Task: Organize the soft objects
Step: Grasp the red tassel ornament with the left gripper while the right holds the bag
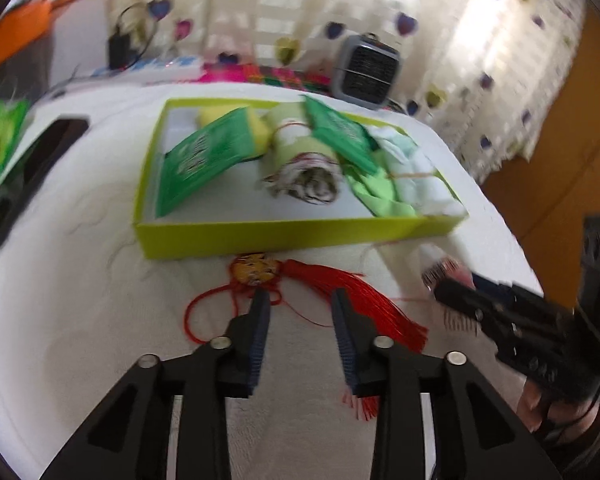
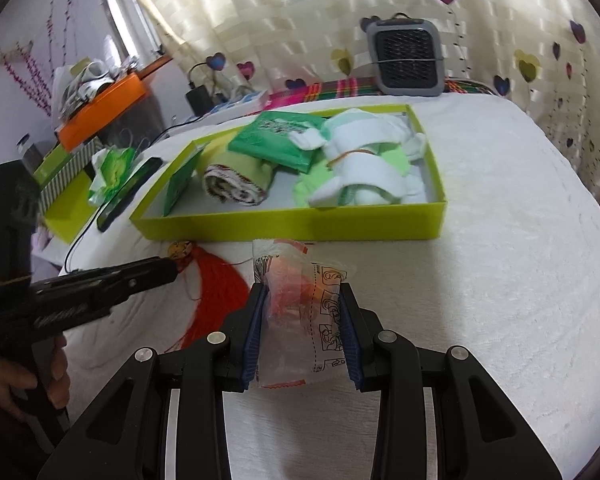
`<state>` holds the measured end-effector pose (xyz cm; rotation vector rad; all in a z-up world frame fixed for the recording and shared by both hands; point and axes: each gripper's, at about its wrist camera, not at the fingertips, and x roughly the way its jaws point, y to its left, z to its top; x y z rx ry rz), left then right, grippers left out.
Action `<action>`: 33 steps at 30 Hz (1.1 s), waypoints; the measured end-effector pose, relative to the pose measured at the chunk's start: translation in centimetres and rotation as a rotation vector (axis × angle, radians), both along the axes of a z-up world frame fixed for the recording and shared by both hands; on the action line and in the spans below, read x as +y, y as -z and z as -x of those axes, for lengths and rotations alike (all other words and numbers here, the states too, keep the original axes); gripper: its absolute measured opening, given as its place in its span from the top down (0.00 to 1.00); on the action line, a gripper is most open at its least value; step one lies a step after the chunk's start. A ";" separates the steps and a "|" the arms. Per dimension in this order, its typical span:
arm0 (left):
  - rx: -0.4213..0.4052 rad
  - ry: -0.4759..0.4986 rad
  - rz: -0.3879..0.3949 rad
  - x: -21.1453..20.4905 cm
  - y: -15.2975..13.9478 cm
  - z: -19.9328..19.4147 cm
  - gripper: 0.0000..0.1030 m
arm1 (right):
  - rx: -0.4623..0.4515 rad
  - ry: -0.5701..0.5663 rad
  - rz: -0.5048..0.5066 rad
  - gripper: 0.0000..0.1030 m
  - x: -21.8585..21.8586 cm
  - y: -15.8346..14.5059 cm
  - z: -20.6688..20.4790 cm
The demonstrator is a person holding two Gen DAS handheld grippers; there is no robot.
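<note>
On a white fleecy bedcover, items listed largest to smallest, each with its risk.

Yellow-green tray: open-topped, already holding a rolled cloth, green packets and a white-and-green bundle. It is nearly full, so anything added on top may slide over the low wall.

Red tassel: lies on the cover just in front of the tray, its gold medallion near the wall. Loose threads and cord loop spread wide; they can snag on a finger or trail out when lifted.

Left gripper: jaws apart, one finger on each side of the tassel's neck, nothing gripped. A closure too near the medallion could pinch only the cord, and the piece would swing.

Clear plastic packet: sits between the fingers of the right gripper, printed and crinkled, red contents inside. The jaws stand wide with the packet filling the gap; it appears lightly pinched, though the hold cannot be judged firmly. Slick film may slip out on the lift, or crush if squeezed harder.

Both grippers work close together; a collision above the tassel is possible.
</note>
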<state>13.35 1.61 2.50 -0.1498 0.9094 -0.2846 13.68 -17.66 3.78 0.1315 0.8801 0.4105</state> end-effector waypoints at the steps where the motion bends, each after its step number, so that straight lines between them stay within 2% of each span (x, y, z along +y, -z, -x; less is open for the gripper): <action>1: 0.007 0.026 0.010 -0.3 0.0 0.0 0.68 | 0.004 0.006 -0.003 0.65 -0.2 0.0 0.0; 4: 0.059 0.051 0.063 -0.8 0.4 -0.5 0.64 | 0.015 0.019 -0.019 0.65 -0.6 0.2 -0.1; 9: 0.105 0.049 0.053 -2.5 1.1 -1.1 0.60 | 0.013 0.009 -0.021 0.65 -0.3 0.2 0.0; 11: 0.098 0.045 0.009 -3.4 1.1 -1.2 0.56 | 0.011 0.015 -0.025 0.65 -0.4 0.2 0.0; 16: 0.102 -0.007 -0.076 -4.5 1.1 -2.0 0.56 | 0.018 0.032 -0.049 0.65 -1.1 0.3 -0.1; 21: 0.056 -0.007 -0.214 -6.3 1.4 -1.9 0.55 | 0.016 0.031 -0.058 0.65 -1.2 0.4 0.0; 23: 0.040 -0.007 -0.244 -6.6 1.5 -1.8 0.56 | 0.016 0.032 -0.063 0.65 -1.3 0.4 0.0; 28: 0.031 -0.044 -0.247 -5.6 1.4 -1.6 0.79 | 0.021 0.041 -0.081 0.65 -1.7 0.5 0.0; 32: 0.024 -0.057 -0.242 -5.4 1.3 -1.4 0.90 | 0.024 0.043 -0.088 0.65 -1.7 0.5 0.0; 33: 0.021 -0.054 -0.233 -5.3 1.3 -1.3 0.96 | 0.024 0.042 -0.088 0.65 -1.7 0.5 0.0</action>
